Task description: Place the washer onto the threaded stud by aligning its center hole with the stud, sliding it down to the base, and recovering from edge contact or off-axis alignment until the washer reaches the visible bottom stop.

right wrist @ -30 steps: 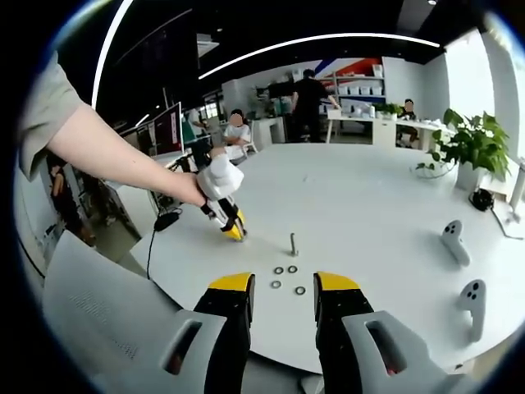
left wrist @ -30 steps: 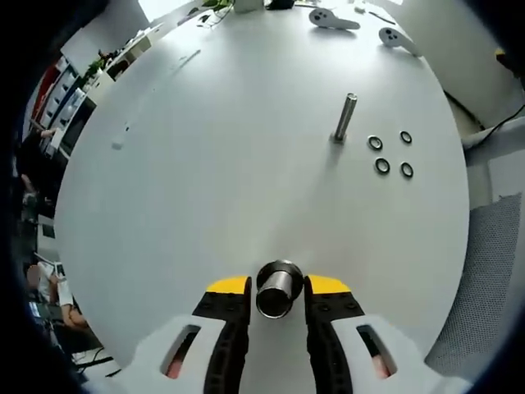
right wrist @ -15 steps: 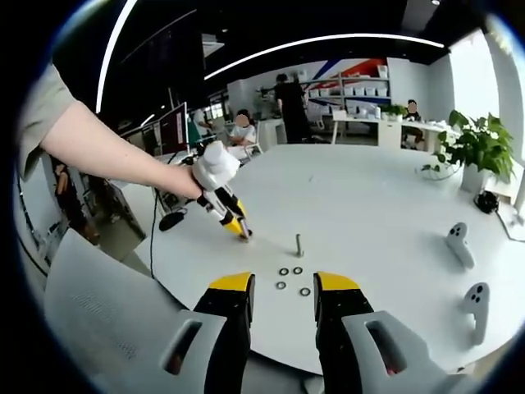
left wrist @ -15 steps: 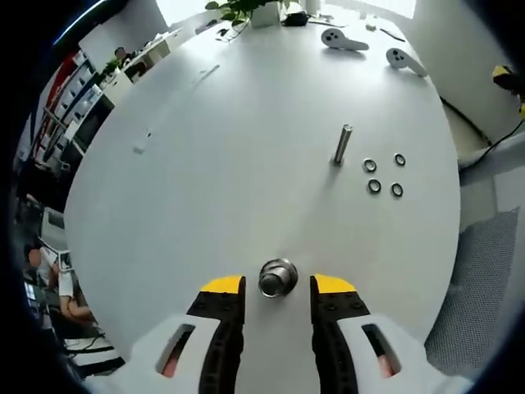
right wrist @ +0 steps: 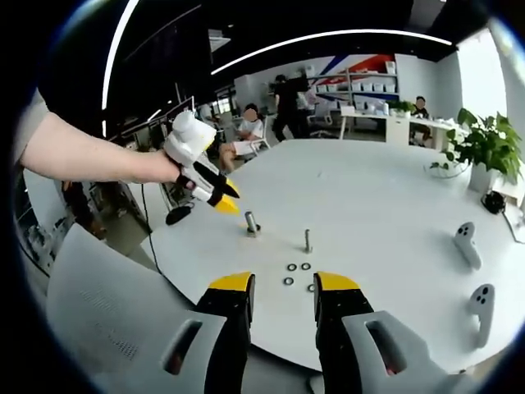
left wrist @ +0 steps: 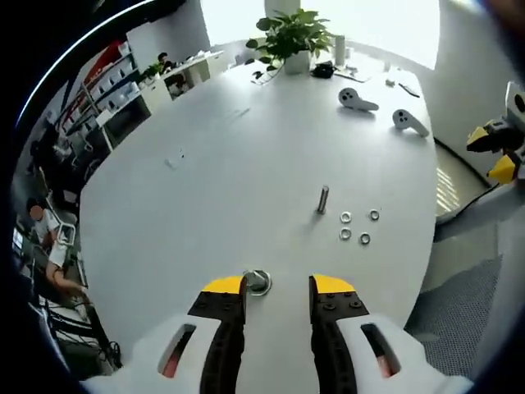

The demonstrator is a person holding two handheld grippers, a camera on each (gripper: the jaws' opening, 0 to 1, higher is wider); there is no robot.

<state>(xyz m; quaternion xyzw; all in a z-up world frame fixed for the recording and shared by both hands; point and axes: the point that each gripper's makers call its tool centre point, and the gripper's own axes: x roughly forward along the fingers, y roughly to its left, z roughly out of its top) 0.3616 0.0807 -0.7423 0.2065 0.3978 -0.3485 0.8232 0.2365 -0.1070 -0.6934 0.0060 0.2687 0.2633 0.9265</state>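
Note:
A slim threaded stud (left wrist: 323, 199) stands upright on the white table (left wrist: 213, 189), with several small washers (left wrist: 345, 234) lying flat just to its right. In the right gripper view the stud (right wrist: 308, 240) and the washers (right wrist: 291, 267) lie just beyond my right gripper (right wrist: 283, 287), which is open and holds nothing. A short metal cylinder (left wrist: 257, 282) stands free on the table below my left gripper (left wrist: 277, 289), which is open. From the right gripper view, the left gripper (right wrist: 221, 197) hangs raised, up and left of that cylinder (right wrist: 252, 223), held by a person's hand.
Two white hand controllers (left wrist: 358, 99) lie at the far side of the table, near a potted plant (left wrist: 295, 33). The same controllers (right wrist: 466, 244) lie to the right in the right gripper view. The table's near edge (right wrist: 246, 328) runs just under my right jaws. People sit and stand in the background.
My left gripper has let go of the metal cylinder and lifted up and back from it; the cylinder stays standing on the table. The right gripper has barely shifted.

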